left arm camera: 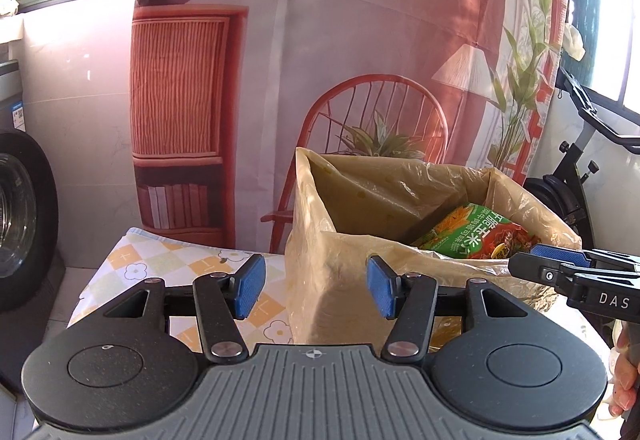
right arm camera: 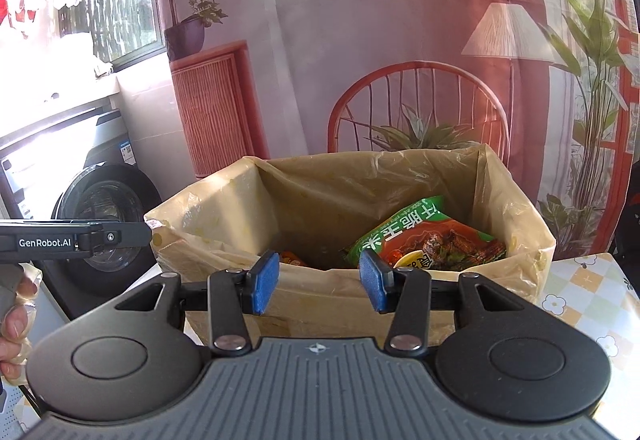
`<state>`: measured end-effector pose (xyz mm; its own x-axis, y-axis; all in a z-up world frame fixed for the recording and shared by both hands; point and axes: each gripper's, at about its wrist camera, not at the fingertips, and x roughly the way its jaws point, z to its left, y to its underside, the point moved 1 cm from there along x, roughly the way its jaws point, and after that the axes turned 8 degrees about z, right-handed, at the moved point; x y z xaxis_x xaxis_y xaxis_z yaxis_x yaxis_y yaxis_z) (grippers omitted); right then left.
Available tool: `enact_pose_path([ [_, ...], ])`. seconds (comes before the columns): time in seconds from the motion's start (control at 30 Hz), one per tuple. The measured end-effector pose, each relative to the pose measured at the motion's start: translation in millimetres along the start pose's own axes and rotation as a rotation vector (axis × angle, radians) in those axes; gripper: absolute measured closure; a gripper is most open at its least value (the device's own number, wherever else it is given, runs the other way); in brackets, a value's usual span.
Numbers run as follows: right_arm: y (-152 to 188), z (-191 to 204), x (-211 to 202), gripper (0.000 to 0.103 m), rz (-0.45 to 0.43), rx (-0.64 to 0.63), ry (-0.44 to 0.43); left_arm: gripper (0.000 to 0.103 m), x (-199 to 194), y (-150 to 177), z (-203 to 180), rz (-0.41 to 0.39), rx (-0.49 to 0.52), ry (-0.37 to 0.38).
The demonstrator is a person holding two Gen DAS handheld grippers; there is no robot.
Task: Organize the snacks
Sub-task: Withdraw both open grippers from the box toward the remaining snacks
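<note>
A cardboard box lined with a tan plastic bag (left arm camera: 332, 260) (right arm camera: 224, 224) stands on the table. A green and red snack bag (left arm camera: 472, 234) (right arm camera: 424, 240) leans inside it. A bit of an orange packet (right arm camera: 294, 259) shows lower in the box. My left gripper (left arm camera: 316, 290) is open and empty, in front of the box's left corner. My right gripper (right arm camera: 318, 282) is open and empty, just in front of the box's near rim. The right gripper's fingers (left arm camera: 560, 264) also show in the left wrist view, at the box's right side.
The table has a yellow checked flower cloth (left arm camera: 160, 264) (right arm camera: 588, 296). A washing machine (left arm camera: 24, 224) (right arm camera: 104, 208) stands to the left. A printed backdrop curtain (left arm camera: 340, 60) hangs behind the table. An exercise bike (left arm camera: 576, 168) stands at the right.
</note>
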<state>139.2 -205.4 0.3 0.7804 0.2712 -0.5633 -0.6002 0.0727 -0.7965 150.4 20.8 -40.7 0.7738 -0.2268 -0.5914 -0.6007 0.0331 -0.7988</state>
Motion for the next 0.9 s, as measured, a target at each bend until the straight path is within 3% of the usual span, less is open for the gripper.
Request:
enact_pose_path([
  [0.43, 33, 14, -11, 0.055, 0.059, -0.003, -0.026, 0.044, -8, 38, 18, 0.068, -0.057, -0.020],
  [0.9, 72, 33, 18, 0.055, 0.204, -0.073, -0.117, 0.044, 15, 69, 26, 0.148, -0.091, -0.043],
])
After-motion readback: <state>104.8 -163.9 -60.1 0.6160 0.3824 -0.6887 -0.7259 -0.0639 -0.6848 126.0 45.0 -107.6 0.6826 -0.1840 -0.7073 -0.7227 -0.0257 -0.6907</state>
